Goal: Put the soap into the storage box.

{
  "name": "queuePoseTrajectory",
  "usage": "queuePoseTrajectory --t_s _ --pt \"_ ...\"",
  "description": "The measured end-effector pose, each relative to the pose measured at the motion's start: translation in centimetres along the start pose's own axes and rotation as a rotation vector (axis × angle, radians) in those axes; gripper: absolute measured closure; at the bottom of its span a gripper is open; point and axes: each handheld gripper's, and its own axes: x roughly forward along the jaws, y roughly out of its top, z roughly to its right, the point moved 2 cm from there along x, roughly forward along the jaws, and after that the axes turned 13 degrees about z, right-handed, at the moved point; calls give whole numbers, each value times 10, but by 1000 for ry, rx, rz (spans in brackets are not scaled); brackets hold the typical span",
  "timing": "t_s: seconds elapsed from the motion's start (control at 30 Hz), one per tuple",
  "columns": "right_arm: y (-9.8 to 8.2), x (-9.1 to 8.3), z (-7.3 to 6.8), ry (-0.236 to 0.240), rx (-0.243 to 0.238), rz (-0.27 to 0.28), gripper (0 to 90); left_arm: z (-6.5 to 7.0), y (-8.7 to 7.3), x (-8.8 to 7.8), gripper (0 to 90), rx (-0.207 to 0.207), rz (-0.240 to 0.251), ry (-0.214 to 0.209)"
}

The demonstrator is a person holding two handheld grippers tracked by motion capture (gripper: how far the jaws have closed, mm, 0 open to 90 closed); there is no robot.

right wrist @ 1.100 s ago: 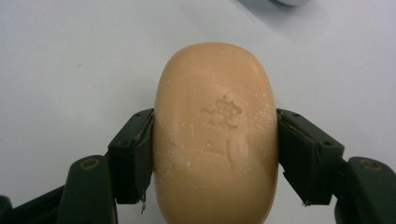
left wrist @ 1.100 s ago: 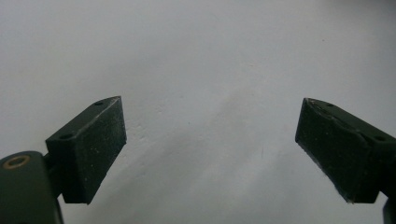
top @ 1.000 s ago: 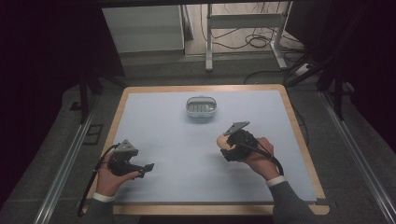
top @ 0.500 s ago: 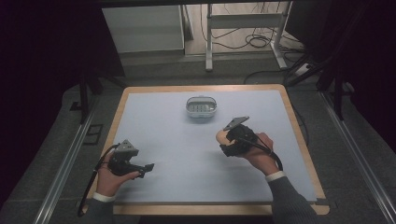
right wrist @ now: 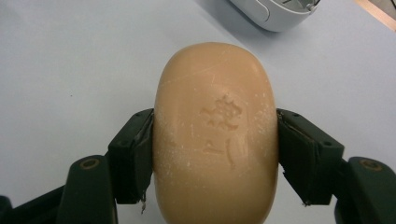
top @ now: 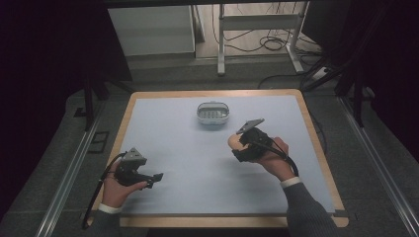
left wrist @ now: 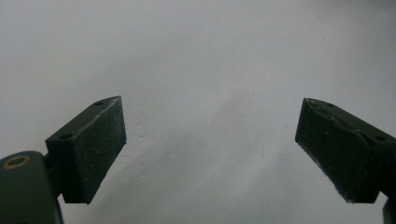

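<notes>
the right gripper (top: 236,146) is closed on a bar of soap (right wrist: 215,133), one jaw pressed on each long side, so the tan bar stands out past the pads toward 12 o'clock in the right gripper view. in the high view the soap (top: 234,141) is a small pale spot at the front of that gripper, above the table (top: 163,123) at about 4 o'clock from the soap dish (top: 213,112) and near it, not touching. the left gripper (left wrist: 212,140) is wide open and holds nothing; only bare table surface lies between its pads. in the high view it sits near the 7 o'clock corner of the table, well apart from the dish.

i think the main risk is a slip. the soap is rounded and smooth, and the pads touch only narrow bands on its sides, so a tilt or a quick move could let it slide out forward. it could also land on the dish rim and tip off.

the right gripper view shows the stamped mark on the soap and white crumbs near the pads, which the high view is too far to show. the high view gives the whole layout and both hands.
</notes>
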Motion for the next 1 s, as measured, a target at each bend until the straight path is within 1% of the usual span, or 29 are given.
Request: queuePoseTrajectory --t_s 0.73,0.83,1.0 --pt "17 5 13 4 -16 4 330 0 0 0 90 0 -3 -3" --pt "19 6 15 12 -1 7 330 0 0 0 91 -1 4 -1" --pt "22 8 19 9 -6 2 330 0 1 -1 91 -2 4 -4"
